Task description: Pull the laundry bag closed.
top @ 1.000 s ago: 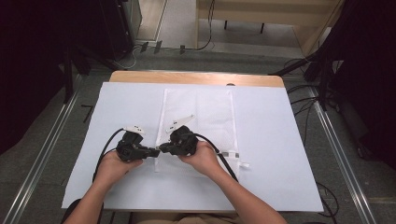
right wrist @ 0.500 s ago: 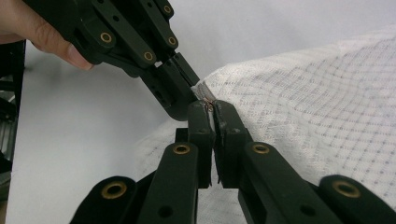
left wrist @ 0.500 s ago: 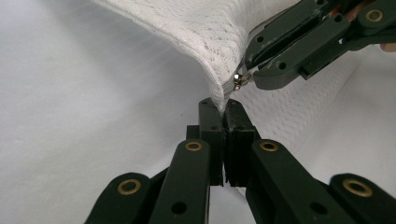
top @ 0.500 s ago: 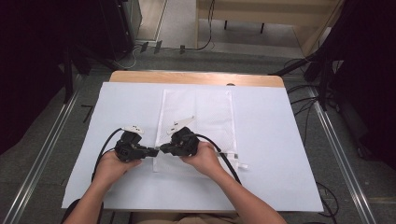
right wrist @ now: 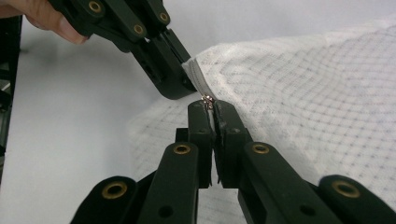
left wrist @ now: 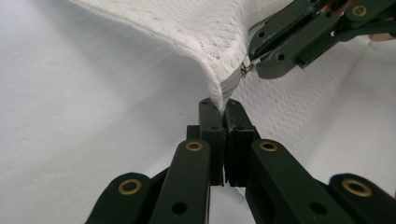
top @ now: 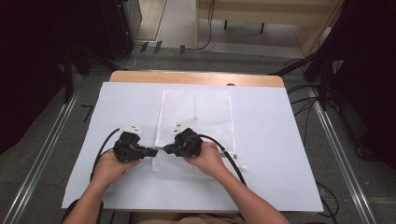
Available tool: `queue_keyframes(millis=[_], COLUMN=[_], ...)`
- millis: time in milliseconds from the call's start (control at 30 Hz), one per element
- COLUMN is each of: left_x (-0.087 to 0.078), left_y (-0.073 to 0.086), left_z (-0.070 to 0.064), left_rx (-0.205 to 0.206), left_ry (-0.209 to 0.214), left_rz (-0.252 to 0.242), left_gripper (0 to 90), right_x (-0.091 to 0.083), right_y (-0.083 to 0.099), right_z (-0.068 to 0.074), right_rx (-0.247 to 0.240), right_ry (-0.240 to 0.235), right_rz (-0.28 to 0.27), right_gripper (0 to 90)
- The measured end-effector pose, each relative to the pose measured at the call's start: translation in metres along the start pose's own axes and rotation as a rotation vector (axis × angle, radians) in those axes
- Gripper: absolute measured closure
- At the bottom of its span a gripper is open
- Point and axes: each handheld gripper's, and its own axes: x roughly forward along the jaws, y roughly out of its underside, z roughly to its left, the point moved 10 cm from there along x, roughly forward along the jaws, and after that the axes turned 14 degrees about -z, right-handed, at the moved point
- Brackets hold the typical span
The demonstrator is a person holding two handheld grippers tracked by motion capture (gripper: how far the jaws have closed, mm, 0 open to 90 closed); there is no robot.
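The flat white mesh laundry bag lies on the white-covered table, its near left corner lifted between the two tools. The left gripper is clamped on the corner's hem, while the right gripper pinches the small metal zipper pull just beside it. It looks light, limp and stretchy, so hem and pull are the sound holds; the open mesh would likely sag or snag.
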Motion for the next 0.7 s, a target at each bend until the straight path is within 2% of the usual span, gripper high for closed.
queue_keyframes(millis=[333, 467, 700], left_x=[-0.001, -0.001, -0.002], left_y=[0.0, -0.002, -0.002], left_z=[0.0, 0.0, 0.0], left_rx=[0.014, 0.021, 0.05], left_ry=[-0.001, 0.006, 0.006], left_rz=[-0.004, -0.023, -0.024], left_gripper=[88.7, 88.7, 88.7], right_x=[-0.009, -0.01, -0.013], right_y=[0.006, 0.005, 0.005], right_z=[-0.005, -0.004, -0.003], right_rx=[0.006, -0.001, -0.016], right_ry=[0.006, 0.003, -0.002], right_rz=[0.015, 0.005, -0.009], right_gripper=[88.4, 88.4, 88.4])
